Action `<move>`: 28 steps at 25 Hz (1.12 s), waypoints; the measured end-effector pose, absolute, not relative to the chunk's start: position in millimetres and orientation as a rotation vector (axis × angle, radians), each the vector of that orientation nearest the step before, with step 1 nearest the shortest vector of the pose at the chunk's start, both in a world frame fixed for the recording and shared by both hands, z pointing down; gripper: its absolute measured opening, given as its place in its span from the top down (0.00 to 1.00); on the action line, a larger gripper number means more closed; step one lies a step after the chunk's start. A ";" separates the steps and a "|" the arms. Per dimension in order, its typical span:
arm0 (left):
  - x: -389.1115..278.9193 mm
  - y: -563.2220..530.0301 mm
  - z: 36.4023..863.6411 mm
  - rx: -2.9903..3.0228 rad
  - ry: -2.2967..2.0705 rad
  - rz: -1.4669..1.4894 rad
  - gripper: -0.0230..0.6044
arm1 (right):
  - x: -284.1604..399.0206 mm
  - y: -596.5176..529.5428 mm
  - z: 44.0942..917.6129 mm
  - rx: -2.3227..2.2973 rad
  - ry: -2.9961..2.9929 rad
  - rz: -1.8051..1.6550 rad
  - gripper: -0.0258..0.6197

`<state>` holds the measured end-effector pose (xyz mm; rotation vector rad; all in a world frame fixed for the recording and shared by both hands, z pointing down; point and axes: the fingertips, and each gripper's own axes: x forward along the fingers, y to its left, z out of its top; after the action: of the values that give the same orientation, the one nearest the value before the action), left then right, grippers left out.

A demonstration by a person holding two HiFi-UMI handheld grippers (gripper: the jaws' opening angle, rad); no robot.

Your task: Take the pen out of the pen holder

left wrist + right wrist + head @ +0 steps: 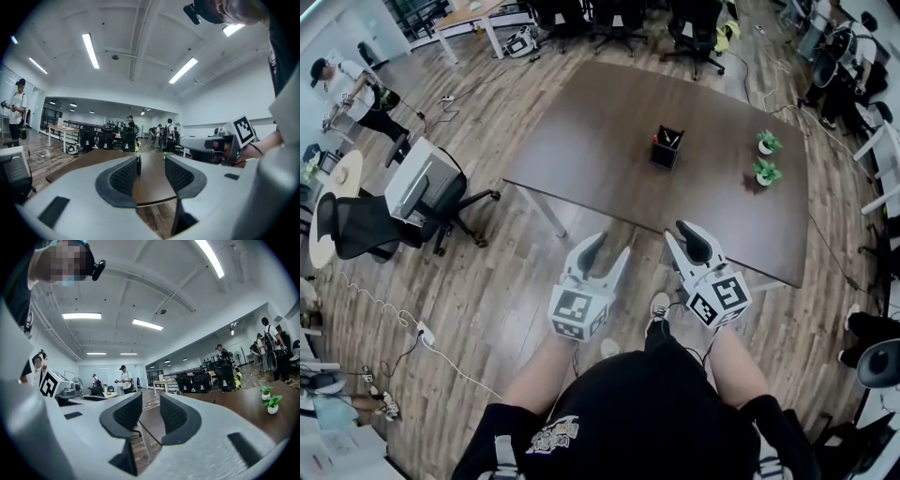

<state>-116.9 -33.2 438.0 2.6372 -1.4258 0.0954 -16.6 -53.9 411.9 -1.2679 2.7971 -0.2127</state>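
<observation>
Left tongs (611, 247) gaping, empty, right tongs (678, 232) gaping, empty

Seen from the head view, both forearms (539, 373) rise from the lower centre of the frame. The left gripper (610, 251) and right gripper (677, 234) sit side by side, jaws apart and empty.

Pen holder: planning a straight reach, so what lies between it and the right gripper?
Between the right gripper and pen holder, only bare tabletop, as the head view shows; the potted plants stand aside.
</observation>
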 end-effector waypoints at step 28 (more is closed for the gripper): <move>-19.0 -216.2 441.7 2.537 -1.618 0.119 0.70 | 89.1 -256.2 416.3 -1.101 2.821 -0.252 0.74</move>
<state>-19.0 -216.2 441.7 2.5367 -1.6178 0.1192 89.1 -256.2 416.3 -1.1009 2.8215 -0.2521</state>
